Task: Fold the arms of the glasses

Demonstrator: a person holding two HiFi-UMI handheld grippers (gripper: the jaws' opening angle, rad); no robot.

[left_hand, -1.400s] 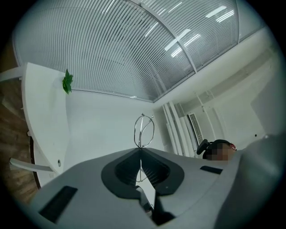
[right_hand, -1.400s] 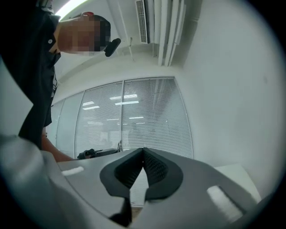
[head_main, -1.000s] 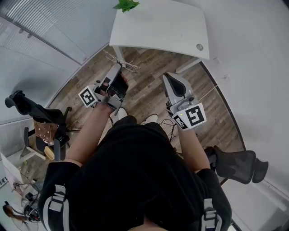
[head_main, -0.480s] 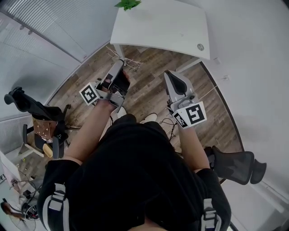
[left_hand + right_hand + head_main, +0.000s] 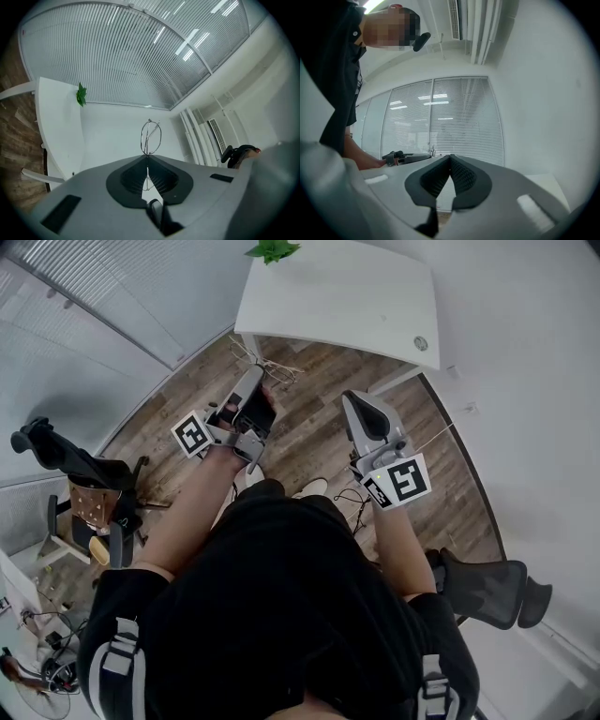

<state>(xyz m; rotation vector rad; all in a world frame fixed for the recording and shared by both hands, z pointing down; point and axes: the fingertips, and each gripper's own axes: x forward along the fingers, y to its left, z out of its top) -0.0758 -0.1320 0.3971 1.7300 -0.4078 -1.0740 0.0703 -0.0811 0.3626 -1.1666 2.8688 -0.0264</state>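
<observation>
The thin wire-framed glasses (image 5: 269, 367) stick out beyond my left gripper (image 5: 255, 382), held in the air above the wooden floor just short of the white table (image 5: 337, 296). In the left gripper view the round rims of the glasses (image 5: 150, 136) stand above the left gripper's (image 5: 148, 156) closed pads, which pinch a thin wire part of the frame. My right gripper (image 5: 354, 401) hangs to the right, apart from the glasses, shut with nothing in it. In the right gripper view, its pads (image 5: 450, 157) meet at the tips, and the left gripper (image 5: 410, 158) shows to the left.
A small green plant (image 5: 273, 250) sits at the table's far edge. A black chair (image 5: 66, 460) stands at the left and another (image 5: 487, 582) at the lower right. Slatted blinds (image 5: 117, 56) cover the glass wall behind the table.
Both grippers keep their places and their grips; only the head view has shifted slightly.
</observation>
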